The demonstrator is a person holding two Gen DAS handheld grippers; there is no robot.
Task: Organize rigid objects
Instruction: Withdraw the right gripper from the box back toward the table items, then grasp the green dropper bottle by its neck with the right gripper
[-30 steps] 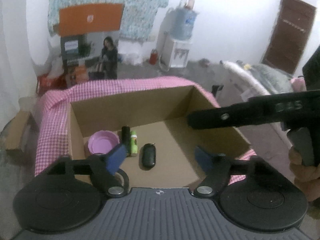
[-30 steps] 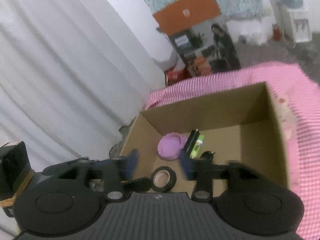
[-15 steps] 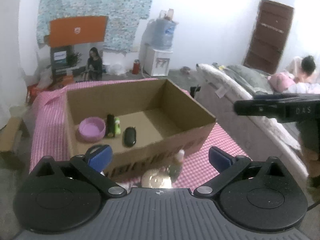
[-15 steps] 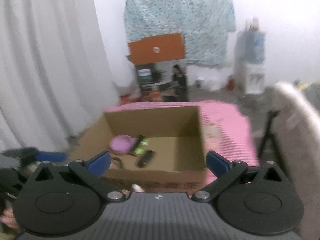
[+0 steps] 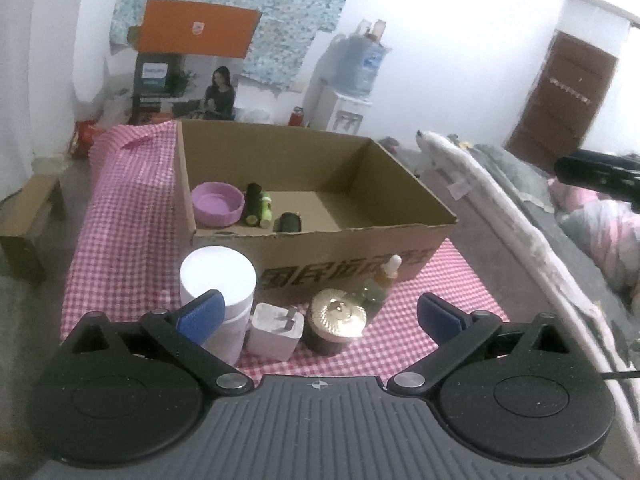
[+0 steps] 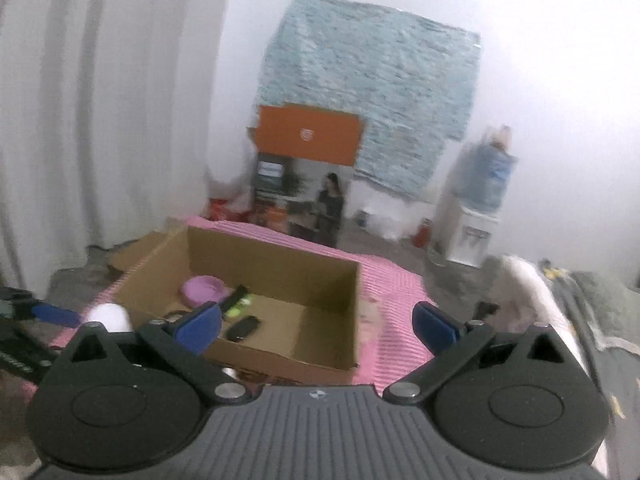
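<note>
An open cardboard box (image 5: pixel 360 248) stands on a pink checked cloth (image 5: pixel 124 216). Inside it lie a purple bowl (image 5: pixel 217 203), a black and a green tube (image 5: pixel 258 210) and a black oval object (image 5: pixel 289 222). In front of the box stand a white jar (image 5: pixel 218 280), a white plug adapter (image 5: pixel 275 331), a gold-lidded jar (image 5: pixel 338 320) and a dropper bottle (image 5: pixel 386 276). My left gripper (image 5: pixel 319 314) is open, low and just short of these items. My right gripper (image 6: pixel 316 326) is open and empty, held higher and back from the box (image 6: pixel 280 320).
A bed with grey and white covers (image 5: pixel 520 216) runs along the right. A water dispenser (image 5: pixel 352 80) and a brown door (image 5: pixel 560 100) are at the back, white curtains (image 6: pixel 100 120) on the left. A wooden bench (image 5: pixel 24 220) stands left of the cloth.
Both grippers have pulled back out of the box and opened wide. The right one left a black tape roll in the box and rolled upright. The items before the box came into the left view.
</note>
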